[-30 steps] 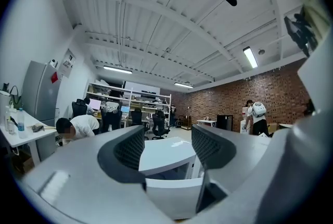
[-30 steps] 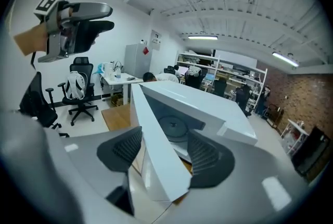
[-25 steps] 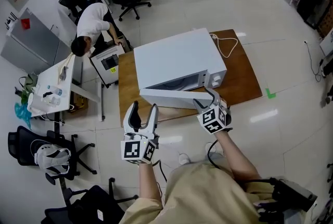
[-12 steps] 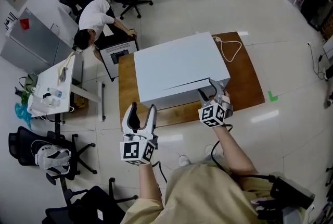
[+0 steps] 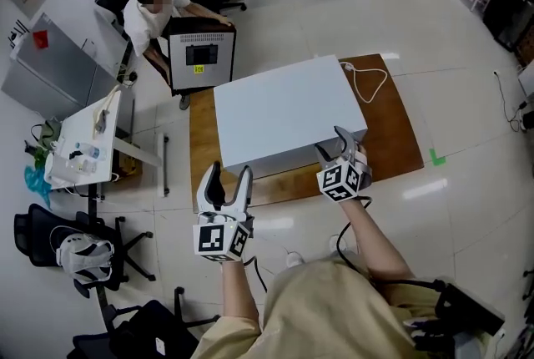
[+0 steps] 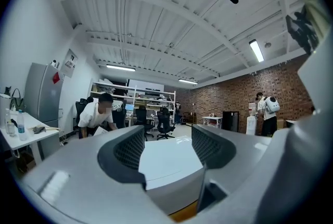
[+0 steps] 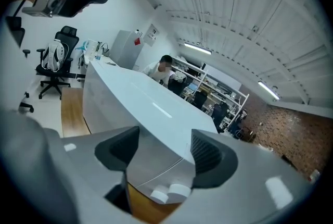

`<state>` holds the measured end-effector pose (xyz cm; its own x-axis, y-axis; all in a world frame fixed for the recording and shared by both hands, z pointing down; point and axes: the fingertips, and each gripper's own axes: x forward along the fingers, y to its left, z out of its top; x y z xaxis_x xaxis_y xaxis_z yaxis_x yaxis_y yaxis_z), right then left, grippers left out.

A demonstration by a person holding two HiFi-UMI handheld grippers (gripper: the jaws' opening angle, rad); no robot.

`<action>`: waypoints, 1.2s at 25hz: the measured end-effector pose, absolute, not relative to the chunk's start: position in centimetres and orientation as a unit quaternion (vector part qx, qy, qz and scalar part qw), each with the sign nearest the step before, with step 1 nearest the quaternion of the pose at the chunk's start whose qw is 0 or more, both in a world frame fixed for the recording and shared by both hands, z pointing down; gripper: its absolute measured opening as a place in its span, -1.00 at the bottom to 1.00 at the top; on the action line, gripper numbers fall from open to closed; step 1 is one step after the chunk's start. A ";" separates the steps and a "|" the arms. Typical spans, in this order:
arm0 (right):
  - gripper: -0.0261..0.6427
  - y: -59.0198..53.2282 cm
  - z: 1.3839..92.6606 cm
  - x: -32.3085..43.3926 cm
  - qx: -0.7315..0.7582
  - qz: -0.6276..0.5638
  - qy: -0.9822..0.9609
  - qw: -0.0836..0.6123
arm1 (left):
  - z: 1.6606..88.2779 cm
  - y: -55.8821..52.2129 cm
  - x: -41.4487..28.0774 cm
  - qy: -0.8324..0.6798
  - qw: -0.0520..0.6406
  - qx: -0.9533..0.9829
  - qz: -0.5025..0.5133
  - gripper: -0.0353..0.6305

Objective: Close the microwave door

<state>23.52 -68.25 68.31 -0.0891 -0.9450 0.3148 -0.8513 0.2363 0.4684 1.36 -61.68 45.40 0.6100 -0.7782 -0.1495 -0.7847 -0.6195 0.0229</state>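
The white microwave (image 5: 284, 111) stands on a low wooden table (image 5: 392, 132) with its door shut flush against the front. My right gripper (image 5: 331, 143) is at the microwave's front right corner, just above the two knobs (image 7: 169, 193). Its jaws are opening, and only the corner of the microwave (image 7: 135, 98) shows between them, not pressed by the pads. My left gripper (image 5: 231, 174) hangs open short of the table's near edge, apart from the microwave (image 6: 166, 160), holding nothing.
A white power cord (image 5: 367, 78) loops on the table behind the microwave. A person (image 5: 146, 2) bends over a second boxy appliance (image 5: 200, 57) beyond the table. A white desk (image 5: 83, 140) and office chairs (image 5: 79, 253) stand at the left.
The microwave door swung from half open to fully shut, with my right gripper following it to the front. The person behind has stood a boxy appliance upright. My left gripper barely moved.
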 end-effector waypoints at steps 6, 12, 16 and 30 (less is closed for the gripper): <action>0.01 -63.8 61.0 24.5 0.619 -0.031 -0.783 0.054 | 45.2 -57.8 3.9 0.421 0.033 -0.903 0.077 -0.03; 0.02 -57.5 51.6 25.7 0.621 -0.073 -0.774 -0.098 | 45.6 -54.7 3.7 0.449 0.042 -0.885 0.113 -0.02; 0.66 -53.5 46.7 23.7 0.623 -0.110 -0.767 -0.106 | 46.0 -53.0 2.5 0.447 0.062 -0.885 0.113 -0.02; 0.65 -48.1 43.6 20.2 0.629 -0.144 -0.756 -0.107 | 46.3 -49.9 -0.1 0.462 0.060 -0.877 0.120 0.07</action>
